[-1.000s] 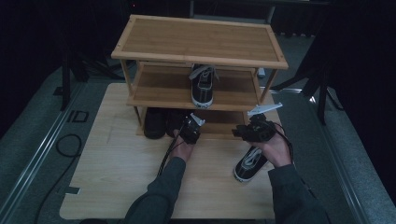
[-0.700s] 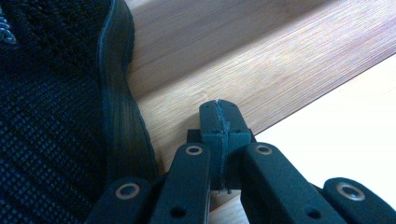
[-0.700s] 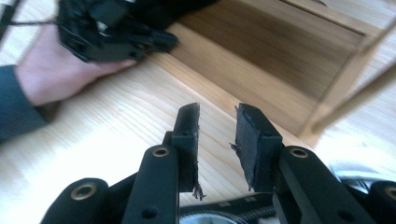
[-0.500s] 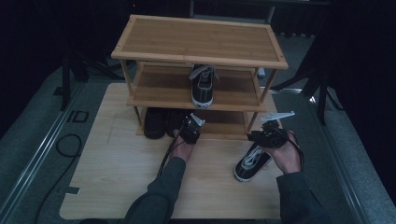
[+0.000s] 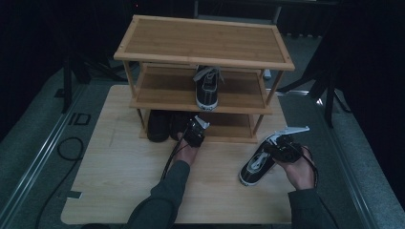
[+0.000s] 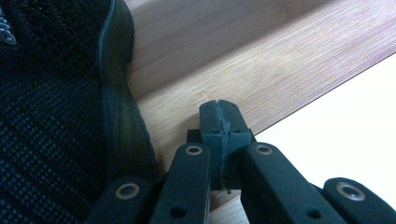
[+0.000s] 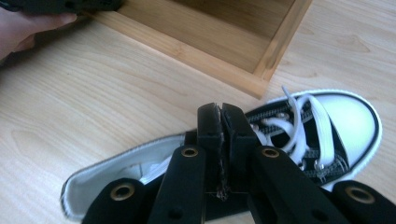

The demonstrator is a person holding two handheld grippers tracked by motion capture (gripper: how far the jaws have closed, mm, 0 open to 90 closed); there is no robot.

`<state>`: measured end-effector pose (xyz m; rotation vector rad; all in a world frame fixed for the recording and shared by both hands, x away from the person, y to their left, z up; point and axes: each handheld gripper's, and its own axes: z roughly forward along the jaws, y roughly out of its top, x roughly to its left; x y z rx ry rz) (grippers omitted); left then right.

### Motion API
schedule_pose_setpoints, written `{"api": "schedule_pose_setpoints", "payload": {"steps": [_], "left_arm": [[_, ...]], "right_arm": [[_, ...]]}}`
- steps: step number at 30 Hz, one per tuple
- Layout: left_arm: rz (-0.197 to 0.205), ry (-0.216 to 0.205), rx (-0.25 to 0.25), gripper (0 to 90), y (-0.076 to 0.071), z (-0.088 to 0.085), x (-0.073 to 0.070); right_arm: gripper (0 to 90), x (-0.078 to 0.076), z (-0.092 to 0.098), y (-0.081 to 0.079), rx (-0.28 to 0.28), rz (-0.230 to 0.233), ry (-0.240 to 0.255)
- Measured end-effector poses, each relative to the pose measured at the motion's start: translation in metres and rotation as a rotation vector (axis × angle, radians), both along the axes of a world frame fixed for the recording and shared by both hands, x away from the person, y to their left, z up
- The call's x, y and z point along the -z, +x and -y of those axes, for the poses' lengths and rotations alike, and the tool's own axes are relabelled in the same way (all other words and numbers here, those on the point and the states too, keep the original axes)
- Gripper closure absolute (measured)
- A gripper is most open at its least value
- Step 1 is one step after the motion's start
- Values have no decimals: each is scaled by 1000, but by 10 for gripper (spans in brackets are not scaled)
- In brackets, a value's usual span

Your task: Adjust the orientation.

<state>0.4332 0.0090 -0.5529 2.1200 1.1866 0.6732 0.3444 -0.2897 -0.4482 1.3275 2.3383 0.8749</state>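
Note:
A black-and-white laced sneaker (image 5: 255, 167) (image 7: 336, 126) lies on the wooden table in front of the rack's right leg. My right gripper (image 5: 273, 147) (image 7: 219, 109) hovers just over its side. The jaws have just been closing and now stand shut, pads together with nothing between them. My left gripper (image 5: 193, 126) (image 6: 218, 107) is shut and empty at the front edge of the rack's bottom shelf (image 6: 233, 60). It sits right beside a black mesh shoe (image 6: 46, 116) (image 5: 157, 125).
The three-tier bamboo rack (image 5: 200, 43) (image 7: 224, 51) stands at the back of the table. A second black-and-white sneaker (image 5: 208, 88) sits on its middle shelf. Grey carpet surrounds the table, with a cable (image 5: 67, 148) on the left. The other hand (image 7: 23, 28) is at the upper left of the right gripper view.
My right hand has moved right and lower, and the sneaker under it has turned its toe toward the right. The left hand has stayed put.

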Motion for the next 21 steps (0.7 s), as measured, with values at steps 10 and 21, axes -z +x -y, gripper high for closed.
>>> {"api": "schedule_pose_setpoints", "payload": {"steps": [10,21], "left_arm": [[1,2,-2,900,0,0,0],[2,2,-1,900,0,0,0]], "right_arm": [[835,5,12,-19,35,-16,-19],[670,14,-3,-13,80,-55,-82]]}}
